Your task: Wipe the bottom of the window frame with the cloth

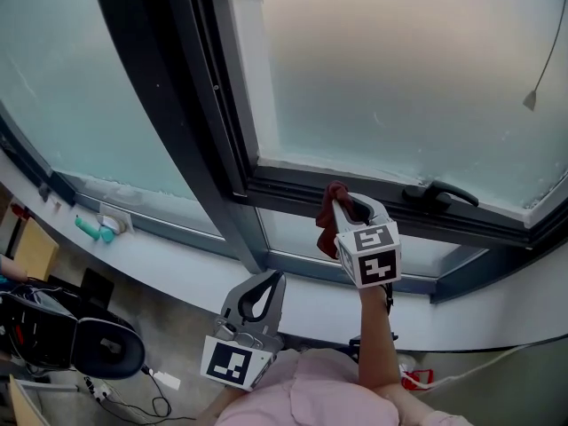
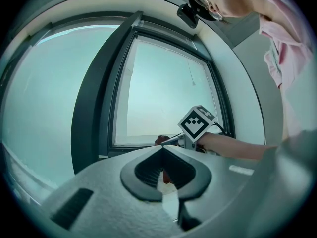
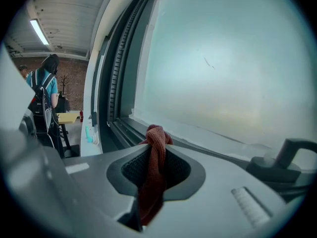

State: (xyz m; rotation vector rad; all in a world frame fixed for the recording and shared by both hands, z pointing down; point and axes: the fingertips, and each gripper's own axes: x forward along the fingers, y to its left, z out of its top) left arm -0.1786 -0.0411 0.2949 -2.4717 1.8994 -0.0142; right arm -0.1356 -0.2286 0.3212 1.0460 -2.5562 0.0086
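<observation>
The right gripper (image 1: 344, 206) clamps only a fold of the cloth (image 1: 328, 231), which rubbing the window frame (image 1: 306, 190) could pull free; the left gripper (image 1: 272, 280) is closed, empty.

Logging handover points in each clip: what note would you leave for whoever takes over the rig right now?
Left gripper: shut, empty, held low.
Right gripper: shut on the red cloth, at the window frame's bottom rail, left of the handle.
Done: cloth gripped and at the rail; how much is wiped can't be told.
Left: wipe along the bottom rail.
</observation>
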